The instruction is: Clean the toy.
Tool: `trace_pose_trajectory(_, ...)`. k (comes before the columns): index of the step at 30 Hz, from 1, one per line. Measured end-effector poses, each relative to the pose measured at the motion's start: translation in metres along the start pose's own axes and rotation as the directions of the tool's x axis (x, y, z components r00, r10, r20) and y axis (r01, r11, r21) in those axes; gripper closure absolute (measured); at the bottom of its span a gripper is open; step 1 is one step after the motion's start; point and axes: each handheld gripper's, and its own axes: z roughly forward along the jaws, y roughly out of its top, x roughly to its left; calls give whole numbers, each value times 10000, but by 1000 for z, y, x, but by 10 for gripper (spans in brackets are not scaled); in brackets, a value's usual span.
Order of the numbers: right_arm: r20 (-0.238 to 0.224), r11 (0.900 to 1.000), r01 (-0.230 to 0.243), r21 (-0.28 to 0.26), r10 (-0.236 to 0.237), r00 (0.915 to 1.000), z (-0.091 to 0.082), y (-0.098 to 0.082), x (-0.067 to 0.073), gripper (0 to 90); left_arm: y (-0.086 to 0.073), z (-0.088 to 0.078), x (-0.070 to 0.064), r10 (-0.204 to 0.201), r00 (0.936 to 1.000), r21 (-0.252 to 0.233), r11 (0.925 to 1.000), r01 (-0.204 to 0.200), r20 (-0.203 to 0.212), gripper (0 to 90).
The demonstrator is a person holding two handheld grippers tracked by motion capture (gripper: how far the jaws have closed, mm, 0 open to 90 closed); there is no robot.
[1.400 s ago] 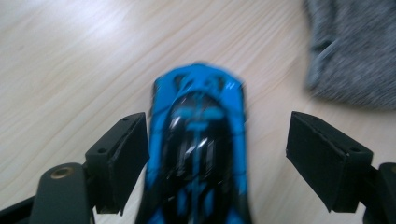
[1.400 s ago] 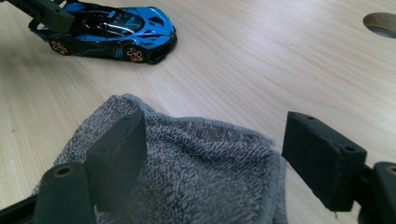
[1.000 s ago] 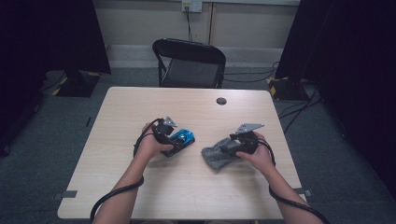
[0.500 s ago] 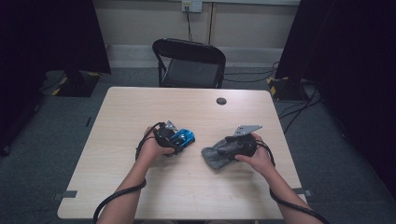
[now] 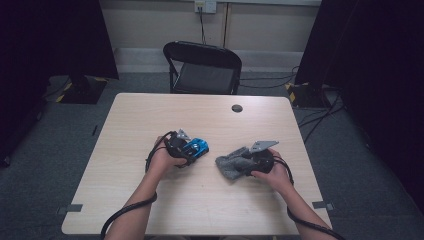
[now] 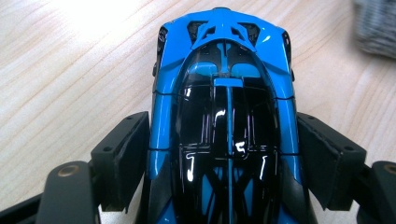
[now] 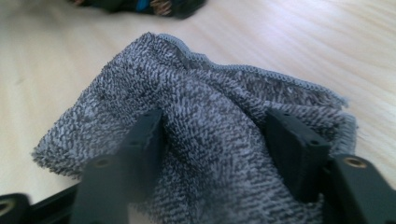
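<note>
On the table (image 5: 150,200), left gripper (image 5: 192,148) jaws clasp the blue toy car (image 6: 224,121); right gripper (image 5: 245,162) jaws, just closing, pinch the grey cloth (image 7: 210,126).

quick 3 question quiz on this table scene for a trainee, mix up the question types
1. True or false: the blue toy car lies between the jaws of the left gripper.
2. What does the right gripper have between its jaws? A) a sponge B) a grey towel C) a glove
3. Name the piece of furniture behind the table.

Key
1. True; the jaws stand on either side of the car's body.
2. B, the grey towel, bunched up between jaws that have just been closing.
3. A black folding chair.
</note>
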Motion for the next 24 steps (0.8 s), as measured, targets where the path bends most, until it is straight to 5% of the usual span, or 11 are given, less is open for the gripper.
trace_pose_trajectory(4, 659, 9973, -647, -353, 669, 9956, 7, 3, -2, 489, -2, 0, 0, -8, 10000, -166, 9999, 7, -28, 233)
trace_pose_trajectory(9, 1473, 9848, -1564, -757, 1662, 9750, 18, 10, -5, 475, -5, 0, -1, -15, 10000, -341, 9994, 14, -26, 234)
trace_pose_trajectory(13, 1209, 9933, -1037, -506, 1092, 9866, 22, 18, -6, 390, -6, -2, 0, 78, 10000, -355, 9993, -77, 26, 244)
trace_pose_trajectory(22, 615, 9975, -408, -584, 443, 9971, 9, 23, -8, 289, -4, -1, 0, 116, 9999, -273, 9996, -115, 40, 255)
trace_pose_trajectory(24, 520, 9987, 57, -500, -31, 9986, 4, 24, -11, 285, -3, 0, 1, 127, 9999, -298, 9995, -124, 91, 255)
